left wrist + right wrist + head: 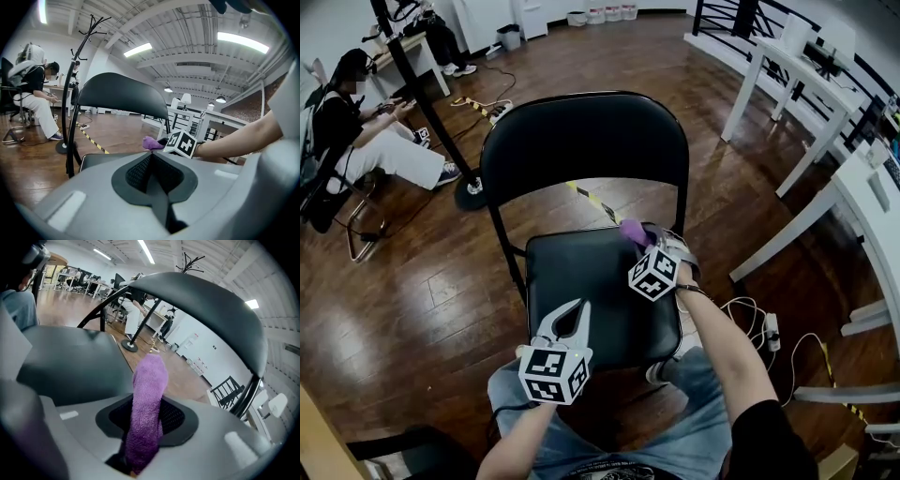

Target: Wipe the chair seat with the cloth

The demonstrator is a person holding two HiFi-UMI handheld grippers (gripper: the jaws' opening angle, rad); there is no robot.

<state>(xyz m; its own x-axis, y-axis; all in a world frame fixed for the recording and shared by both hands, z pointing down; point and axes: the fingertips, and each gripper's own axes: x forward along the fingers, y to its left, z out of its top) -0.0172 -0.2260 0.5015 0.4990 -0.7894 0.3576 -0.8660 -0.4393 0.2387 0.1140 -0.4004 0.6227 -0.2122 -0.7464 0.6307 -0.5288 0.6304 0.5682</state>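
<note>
Head view showed the right gripper (643,240) clamped on the purple cloth (632,231) at the far right corner of the chair seat (581,286), whose bare surface lay leftward and nearer. The left gripper (570,321), jaws together and empty, hovered over the near edge.

Black padded chair seat (581,281), folding chair, stands on dark wood plank floor (422,309); seat surface bare except for purple cloth (634,231) at its far right corner, contact with the pad not resolvable. On the floor: strip of yellow-black tape (591,199) running beyond the seat behind the backrest, round coat-stand base (471,194) to the far left, power strip (478,105) with cable farther left. White cables (741,309) lie on the floor right of the chair.
</note>
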